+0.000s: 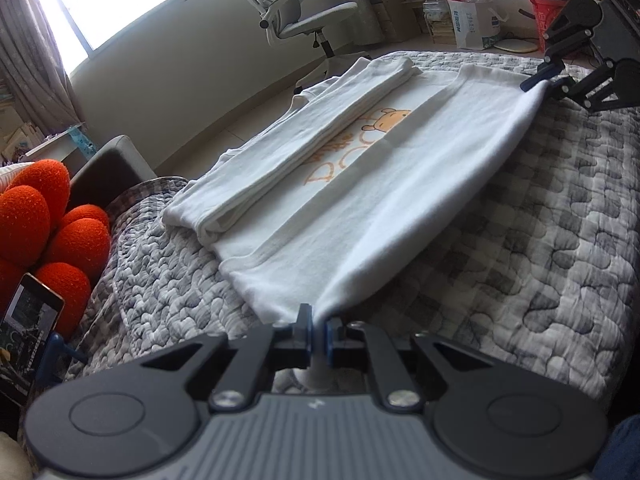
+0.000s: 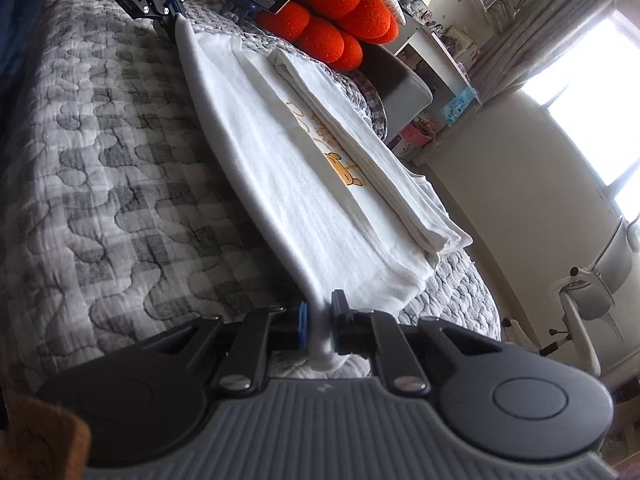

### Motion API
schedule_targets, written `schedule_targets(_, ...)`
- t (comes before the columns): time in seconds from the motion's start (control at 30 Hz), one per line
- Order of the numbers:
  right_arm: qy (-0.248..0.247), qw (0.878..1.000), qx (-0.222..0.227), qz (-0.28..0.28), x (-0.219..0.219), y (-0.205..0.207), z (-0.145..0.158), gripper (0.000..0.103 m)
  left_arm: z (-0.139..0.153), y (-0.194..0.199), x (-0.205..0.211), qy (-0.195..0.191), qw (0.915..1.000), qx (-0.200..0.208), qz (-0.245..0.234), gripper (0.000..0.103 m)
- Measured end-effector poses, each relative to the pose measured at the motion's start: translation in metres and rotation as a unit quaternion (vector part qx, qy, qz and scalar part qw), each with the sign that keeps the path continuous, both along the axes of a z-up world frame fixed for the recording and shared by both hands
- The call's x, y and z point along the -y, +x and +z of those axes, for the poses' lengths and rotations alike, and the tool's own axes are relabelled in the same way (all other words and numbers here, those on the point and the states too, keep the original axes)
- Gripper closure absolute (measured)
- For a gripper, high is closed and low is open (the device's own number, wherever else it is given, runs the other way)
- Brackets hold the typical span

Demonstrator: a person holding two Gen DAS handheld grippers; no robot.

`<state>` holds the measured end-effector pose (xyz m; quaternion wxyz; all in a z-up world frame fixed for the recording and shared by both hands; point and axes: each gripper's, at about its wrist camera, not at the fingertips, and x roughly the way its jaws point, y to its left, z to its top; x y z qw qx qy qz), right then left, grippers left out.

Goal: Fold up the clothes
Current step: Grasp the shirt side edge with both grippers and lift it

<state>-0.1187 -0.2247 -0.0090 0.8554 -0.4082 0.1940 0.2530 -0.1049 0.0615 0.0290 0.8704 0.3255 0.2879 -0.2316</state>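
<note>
A white T-shirt (image 1: 360,184) with an orange bear print (image 1: 394,118) lies on the grey checked quilt (image 1: 540,240). Its far side is folded inward into a long strip (image 1: 320,136). My left gripper (image 1: 318,330) is shut on the near edge of the shirt at one end. My right gripper (image 1: 546,78) is shut on the same edge at the other end. The edge is stretched taut and lifted between them. In the right wrist view the shirt (image 2: 304,184) runs from my right gripper (image 2: 318,322) to my left gripper (image 2: 174,10).
Orange round cushions (image 1: 44,216) and a phone on a stand (image 1: 28,320) sit at the bed's left end. An office chair (image 1: 296,20) stands on the floor beyond the bed. Bags and a red basket (image 1: 540,16) are at the back right.
</note>
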Motion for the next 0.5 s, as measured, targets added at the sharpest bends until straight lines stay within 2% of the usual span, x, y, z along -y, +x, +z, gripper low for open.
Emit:
schedule_targets(0.13,0.002,1.000,0.006,-0.007,0.005,0.000,-0.003,0.094,-0.003,-0.003,0.001,0.006,0.9999,0.010,0.005,0.095)
schedule_targets(0.2,0.009,1.000,0.002,-0.010,0.004,0.002,-0.002,0.099,-0.002,-0.004,0.002,0.003,0.9999,0.012,0.012,0.097)
schedule_targets(0.33,0.007,1.000,0.009,-0.016,0.003,-0.004,0.001,0.100,0.008,-0.011,-0.002,-0.026,0.9988,0.012,0.039,0.098)
schedule_targets(0.5,0.005,1.000,0.012,-0.016,0.007,-0.019,0.005,0.100,0.014,-0.023,-0.006,-0.041,0.9982,-0.003,0.045,0.098)
